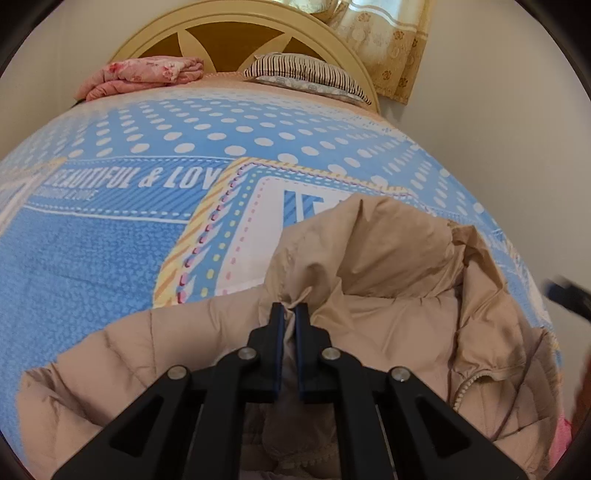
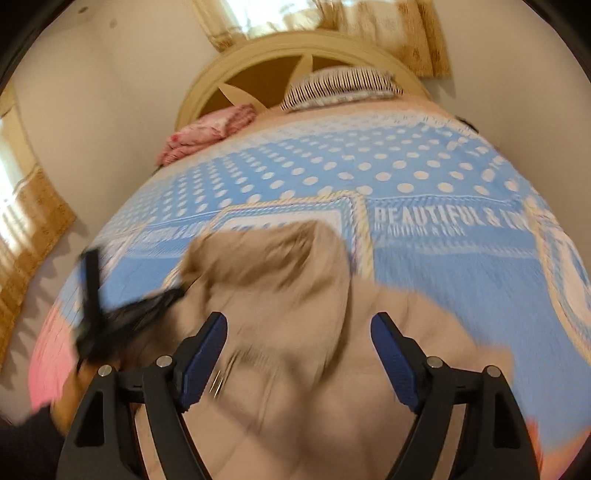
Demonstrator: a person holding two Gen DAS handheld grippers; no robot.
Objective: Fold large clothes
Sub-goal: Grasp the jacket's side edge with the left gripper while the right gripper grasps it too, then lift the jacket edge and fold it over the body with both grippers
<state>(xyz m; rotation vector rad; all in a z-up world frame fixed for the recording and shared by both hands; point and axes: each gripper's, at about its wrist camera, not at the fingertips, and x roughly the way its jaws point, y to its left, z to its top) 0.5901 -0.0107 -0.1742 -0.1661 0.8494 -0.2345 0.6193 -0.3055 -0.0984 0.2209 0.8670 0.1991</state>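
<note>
Covering the bed, a blue polka-dot quilt carries the beige puffy hooded jacket, which lies near the foot, rumpled and apparently unfolded; most of the folding seems left. Left tool points forward, low over the jacket, pinching a tuft of its fabric. Right tool hovers above the jacket, spread wide and holding nothing.

Premises were a home bedroom: bed with curved headboard, striped pillow, curtains.
</note>
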